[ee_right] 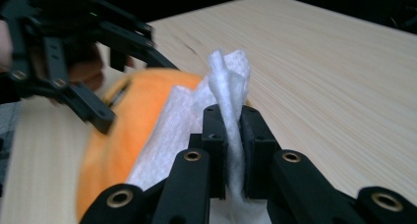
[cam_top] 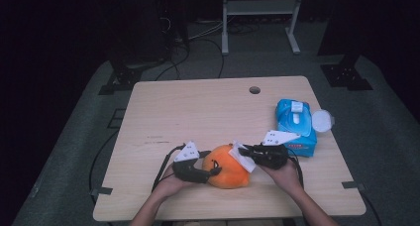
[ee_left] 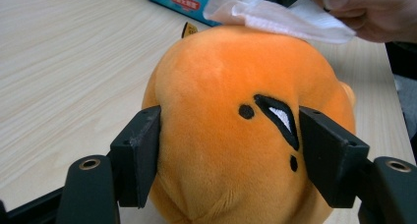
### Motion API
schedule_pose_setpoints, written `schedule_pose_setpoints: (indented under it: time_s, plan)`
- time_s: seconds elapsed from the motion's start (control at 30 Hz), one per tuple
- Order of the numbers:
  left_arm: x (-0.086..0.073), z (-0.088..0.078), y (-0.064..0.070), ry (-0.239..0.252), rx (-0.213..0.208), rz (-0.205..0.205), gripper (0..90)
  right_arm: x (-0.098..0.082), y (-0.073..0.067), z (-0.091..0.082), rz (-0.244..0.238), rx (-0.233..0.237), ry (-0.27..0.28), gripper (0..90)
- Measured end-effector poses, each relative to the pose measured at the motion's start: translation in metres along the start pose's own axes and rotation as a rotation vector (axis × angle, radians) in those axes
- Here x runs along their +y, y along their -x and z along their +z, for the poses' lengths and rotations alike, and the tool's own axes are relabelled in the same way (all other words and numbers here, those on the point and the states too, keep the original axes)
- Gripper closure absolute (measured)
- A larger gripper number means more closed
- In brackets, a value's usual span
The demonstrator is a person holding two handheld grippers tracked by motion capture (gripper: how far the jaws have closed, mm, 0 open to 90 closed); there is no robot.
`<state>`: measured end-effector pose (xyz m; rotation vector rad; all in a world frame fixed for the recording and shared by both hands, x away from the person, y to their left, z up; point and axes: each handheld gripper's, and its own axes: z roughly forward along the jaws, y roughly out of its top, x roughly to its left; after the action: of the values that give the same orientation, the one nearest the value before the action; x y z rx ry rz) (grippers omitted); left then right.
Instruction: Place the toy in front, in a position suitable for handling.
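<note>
Your left gripper (ee_left: 228, 150) clamps the one orange plush toy (ee_left: 236, 130) by its sides near the front edge, while your right gripper (ee_right: 230, 150) is pinched on a single white tissue (ee_right: 228, 86) lying across the toy's top. Both work on a pale wooden table (cam_top: 198, 107) in a dark room. One blue tissue pack (cam_top: 296, 127) sits just beyond your right hand (cam_top: 285, 174).

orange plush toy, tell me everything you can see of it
The orange plush toy is round and soft, short-piled, with stitched black face marks. It sits on the table near the front edge. The left tongs squeeze its sides; the right tongs, shut on a white tissue, lay the tissue on its top.
</note>
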<state>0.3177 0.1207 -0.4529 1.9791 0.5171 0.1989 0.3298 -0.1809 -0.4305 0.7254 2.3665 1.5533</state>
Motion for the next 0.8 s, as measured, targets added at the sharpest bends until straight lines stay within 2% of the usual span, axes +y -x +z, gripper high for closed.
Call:
schedule_pose_setpoints:
  time_s: [0.1, 0.17, 0.2, 0.27, 0.3, 0.37, 0.4, 0.43, 0.53, 0.6, 0.7, 0.8]
  plan:
    - [-0.001, 0.001, -0.004, 0.007, 0.000, -0.028, 30.1, -0.006, 0.010, -0.005, 0.036, -0.019, -0.011, 81.6]
    - [-0.002, 0.001, -0.007, 0.009, 0.001, -0.049, 30.1, -0.006, 0.005, -0.007, 0.025, -0.009, -0.009, 81.6]
    - [-0.003, 0.000, -0.009, 0.012, 0.001, -0.074, 30.0, -0.005, 0.002, -0.007, 0.019, 0.004, -0.005, 81.6]
    - [-0.005, 0.000, -0.014, 0.017, -0.001, -0.108, 29.9, -0.002, -0.008, -0.006, -0.001, 0.056, 0.011, 81.3]
    - [-0.005, 0.000, -0.015, 0.018, 0.001, -0.116, 29.7, -0.001, -0.015, -0.003, -0.029, 0.082, 0.015, 81.1]
    - [-0.006, -0.001, -0.017, 0.019, 0.000, -0.128, 29.6, 0.001, -0.021, 0.000, -0.071, 0.093, 0.008, 81.1]
    - [-0.006, -0.002, -0.018, 0.021, 0.000, -0.136, 29.6, 0.002, -0.019, 0.000, -0.078, 0.093, 0.008, 81.2]
    - [-0.006, -0.002, -0.018, 0.024, 0.001, -0.143, 29.8, 0.001, -0.015, -0.001, -0.063, 0.087, 0.006, 81.3]
    - [-0.006, -0.002, -0.018, 0.026, 0.005, -0.151, 29.9, -0.004, -0.001, -0.005, -0.049, 0.024, -0.025, 81.5]
    - [-0.006, -0.002, -0.019, 0.029, 0.006, -0.155, 29.8, -0.008, 0.006, -0.009, -0.023, 0.015, -0.042, 81.5]
    - [-0.006, -0.001, -0.019, 0.031, 0.015, -0.166, 29.6, -0.007, -0.001, -0.010, -0.035, 0.067, -0.033, 81.4]
    - [-0.005, 0.002, -0.017, 0.036, 0.022, -0.171, 29.4, 0.000, -0.018, -0.005, -0.087, 0.139, -0.006, 81.2]
